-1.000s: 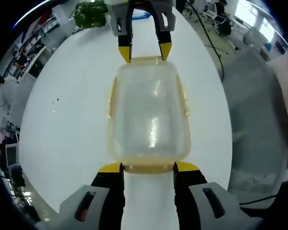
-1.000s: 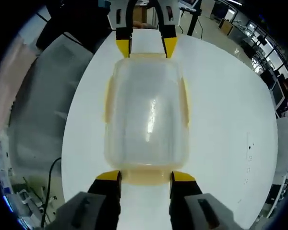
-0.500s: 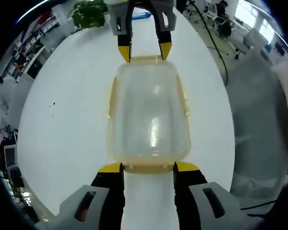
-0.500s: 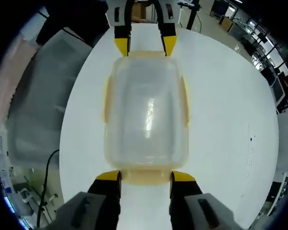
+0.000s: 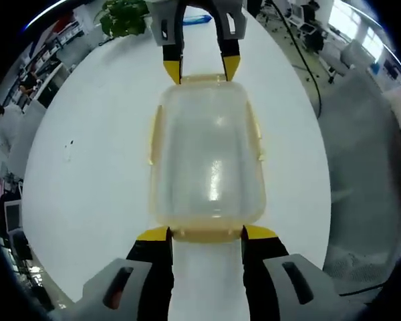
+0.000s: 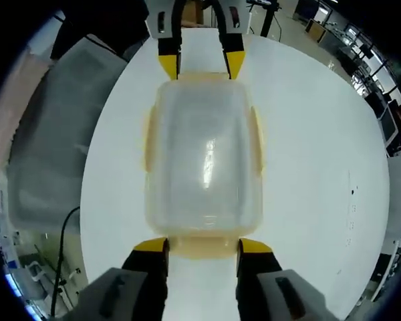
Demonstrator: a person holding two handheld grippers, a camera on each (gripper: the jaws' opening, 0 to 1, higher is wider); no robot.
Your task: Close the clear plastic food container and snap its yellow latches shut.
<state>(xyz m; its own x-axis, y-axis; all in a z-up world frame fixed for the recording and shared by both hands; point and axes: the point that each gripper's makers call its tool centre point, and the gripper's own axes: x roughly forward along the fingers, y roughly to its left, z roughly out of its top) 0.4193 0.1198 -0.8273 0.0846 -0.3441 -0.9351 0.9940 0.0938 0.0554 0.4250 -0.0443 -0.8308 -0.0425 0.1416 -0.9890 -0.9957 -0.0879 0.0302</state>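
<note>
Container (image 5: 207, 160) on white table (image 5: 93, 167), seemingly office.

The container's (image 5: 207, 157) cloudy lid is hiding its inside; the plant (image 5: 123, 17) is being cut off at the left gripper view's top edge.

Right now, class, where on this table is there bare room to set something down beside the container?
Bare white table lies along both long sides of the clear container. The short ends are crowded: the left gripper at one, the right gripper at the other.
</note>
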